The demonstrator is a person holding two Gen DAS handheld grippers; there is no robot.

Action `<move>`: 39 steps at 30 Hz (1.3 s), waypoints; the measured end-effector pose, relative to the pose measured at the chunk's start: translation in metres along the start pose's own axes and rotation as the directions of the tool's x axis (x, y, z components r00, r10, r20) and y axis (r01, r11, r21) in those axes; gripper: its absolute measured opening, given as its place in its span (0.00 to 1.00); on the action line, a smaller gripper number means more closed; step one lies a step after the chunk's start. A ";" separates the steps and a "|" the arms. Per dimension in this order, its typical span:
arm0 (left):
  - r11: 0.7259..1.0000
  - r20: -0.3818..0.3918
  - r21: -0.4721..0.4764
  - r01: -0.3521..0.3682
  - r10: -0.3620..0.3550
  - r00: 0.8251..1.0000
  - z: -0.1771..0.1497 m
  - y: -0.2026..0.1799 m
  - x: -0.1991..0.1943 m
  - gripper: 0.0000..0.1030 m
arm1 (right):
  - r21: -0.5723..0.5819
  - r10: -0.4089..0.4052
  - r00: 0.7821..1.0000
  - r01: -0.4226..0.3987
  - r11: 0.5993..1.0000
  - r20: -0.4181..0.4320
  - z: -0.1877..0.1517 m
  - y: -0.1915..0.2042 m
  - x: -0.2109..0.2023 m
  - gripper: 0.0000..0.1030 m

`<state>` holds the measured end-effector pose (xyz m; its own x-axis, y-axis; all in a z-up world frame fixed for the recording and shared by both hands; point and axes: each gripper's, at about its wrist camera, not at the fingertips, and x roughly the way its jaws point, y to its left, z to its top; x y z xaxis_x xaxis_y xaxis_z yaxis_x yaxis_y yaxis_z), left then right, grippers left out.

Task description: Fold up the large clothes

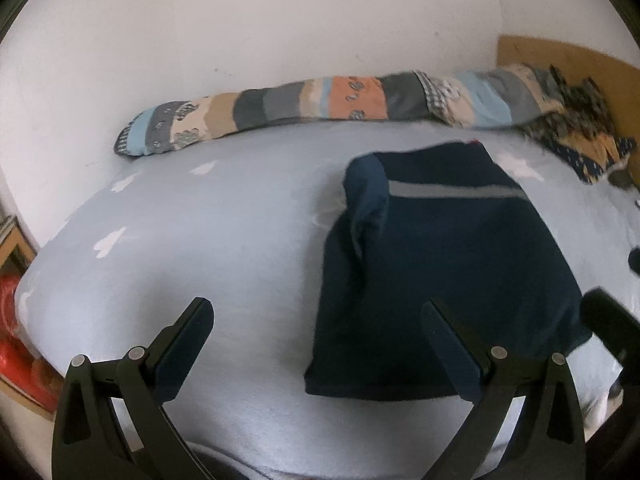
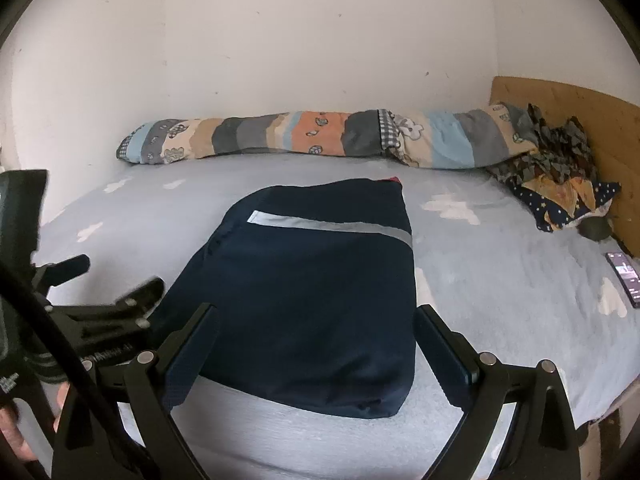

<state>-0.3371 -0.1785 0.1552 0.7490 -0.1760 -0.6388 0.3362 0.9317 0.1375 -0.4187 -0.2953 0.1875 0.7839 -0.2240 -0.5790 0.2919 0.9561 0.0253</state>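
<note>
Folded into a compact navy garment [image 2: 312, 300] with a grey stripe across it, lying flat mid-bed [image 2: 500, 280], likely so the layers stay put. Left gripper [image 1: 320, 344] and right gripper [image 2: 316, 344]: jaws spread wide, holding nothing, hanging over the near edge, probably for one more fold or a smoothing pass.

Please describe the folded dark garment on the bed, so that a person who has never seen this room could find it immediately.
Start from the bed with the pale blue cloud-print sheet against the white wall. Near its front edge, in the middle, lies the navy garment, folded into a rough rectangle. One grey stripe crosses its far end, and it is plain and dark, unlike the long patchwork roll along the wall.
</note>
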 end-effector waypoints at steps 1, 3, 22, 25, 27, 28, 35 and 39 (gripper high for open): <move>1.000 0.001 0.012 -0.002 0.002 1.000 -0.001 -0.003 0.000 1.00 | -0.001 -0.001 1.000 0.001 1.000 0.001 0.000 0.000 0.000 0.96; 1.000 0.008 0.026 -0.002 0.002 1.000 -0.002 -0.007 -0.002 1.00 | 0.001 0.000 1.000 0.000 1.000 0.003 0.000 0.000 -0.001 0.96; 0.994 0.044 0.101 -0.035 0.030 0.999 -0.007 -0.021 -0.011 1.00 | -0.010 -0.022 1.000 0.022 1.000 0.012 0.000 0.004 -0.005 0.96; 0.994 0.046 0.102 -0.035 0.030 0.998 -0.007 -0.020 -0.011 1.00 | -0.010 -0.024 1.000 0.024 1.000 0.012 0.000 0.004 -0.005 0.96; 0.994 0.045 0.101 -0.035 0.031 0.998 -0.008 -0.021 -0.012 1.00 | -0.011 -0.021 1.000 0.021 1.000 0.011 0.000 0.004 -0.004 0.97; 0.994 0.044 0.101 -0.033 0.029 0.999 -0.008 -0.021 -0.011 1.00 | -0.010 -0.023 1.000 0.023 1.000 0.011 0.000 0.004 -0.004 0.97; 0.995 0.042 0.101 -0.025 0.021 0.999 -0.007 -0.020 -0.012 1.00 | -0.009 -0.022 1.000 0.023 1.000 0.010 0.000 0.003 -0.004 0.97; 0.995 0.043 0.102 -0.014 0.010 0.999 -0.008 -0.022 -0.012 1.00 | -0.010 -0.023 1.000 0.023 1.000 0.011 0.001 0.002 -0.004 0.97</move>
<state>-0.3581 -0.1939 0.1539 0.7759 -0.1801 -0.6045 0.3820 0.8968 0.2231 -0.4210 -0.2922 0.1905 0.7832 -0.2482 -0.5701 0.3044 0.9525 0.0035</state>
